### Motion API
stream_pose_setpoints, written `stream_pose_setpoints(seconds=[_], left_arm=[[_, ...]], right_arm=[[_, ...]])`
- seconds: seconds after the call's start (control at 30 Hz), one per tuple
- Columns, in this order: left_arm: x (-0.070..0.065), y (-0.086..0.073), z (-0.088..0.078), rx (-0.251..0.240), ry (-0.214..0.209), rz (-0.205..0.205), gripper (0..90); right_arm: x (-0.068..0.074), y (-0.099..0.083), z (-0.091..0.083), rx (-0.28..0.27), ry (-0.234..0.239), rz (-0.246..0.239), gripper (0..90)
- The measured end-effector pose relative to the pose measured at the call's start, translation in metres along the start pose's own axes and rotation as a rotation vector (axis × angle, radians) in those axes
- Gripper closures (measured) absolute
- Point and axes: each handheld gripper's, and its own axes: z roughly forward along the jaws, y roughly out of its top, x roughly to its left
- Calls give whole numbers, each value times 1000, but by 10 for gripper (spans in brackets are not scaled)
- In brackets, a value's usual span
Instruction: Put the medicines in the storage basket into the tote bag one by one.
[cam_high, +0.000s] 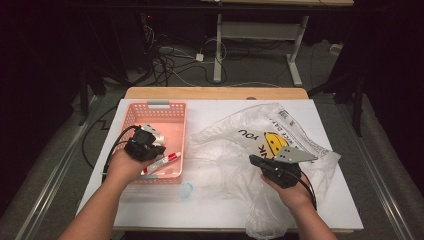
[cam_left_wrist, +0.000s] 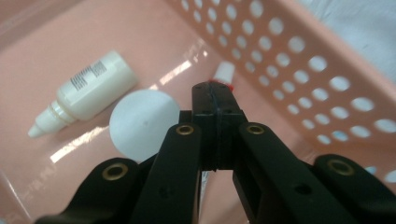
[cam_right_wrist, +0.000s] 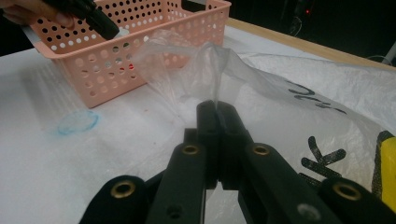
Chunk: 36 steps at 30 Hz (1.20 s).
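A pink perforated basket (cam_high: 160, 104) stands at the table's left. In it lie a white dropper bottle (cam_left_wrist: 91, 88), a white ball (cam_left_wrist: 140, 121) and a white tube with a red part (cam_left_wrist: 224, 71), which rests along the basket's wall (cam_left_wrist: 280, 60). My left gripper (cam_left_wrist: 215, 91) is inside the basket, jaws together, tips right at the tube's red part; I cannot tell whether it is pinched. My right gripper (cam_right_wrist: 216, 107) is shut on a fold of the clear plastic bag (cam_right_wrist: 280, 93), which spreads over the table's right half (cam_high: 240, 135) with black lettering and a yellow face.
A small pale blue ring (cam_high: 186, 190) lies on the white table cover just in front of the basket. The table's wooden far edge (cam_high: 215, 93) borders a floor with cables and desk legs. The bag hangs over the near edge by my right forearm.
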Motion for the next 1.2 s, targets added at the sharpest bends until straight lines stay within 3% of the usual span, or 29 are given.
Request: stream_pose_setpoints(seconds=[0.23,0.53,0.73,0.87,0.97,1.03,1.07,1.2], left_arm=[[9,5,8,65,36,-12,882],[21,11,17,96,63,-34,881],[12,16,19,67,0,5,875],[7,22,27,123,-30,27,644],[10,23,34,161,-35,10,461],[10,24,39,173,-59,2,442],[10,24,41,184,-68,19,442],[5,25,52,238,-64,46,441]], right_arm=[[0,0,0,0,-4,1,900],[-1,1,-2,-3,-9,2,900],[-3,0,-3,-4,-10,6,900],[-2,0,-3,-2,-11,3,900],[-2,1,-3,-5,-10,3,900],[-2,0,-3,-4,-10,4,900],[-2,0,-3,-2,-10,3,900],[-3,-1,-1,3,-8,5,900]])
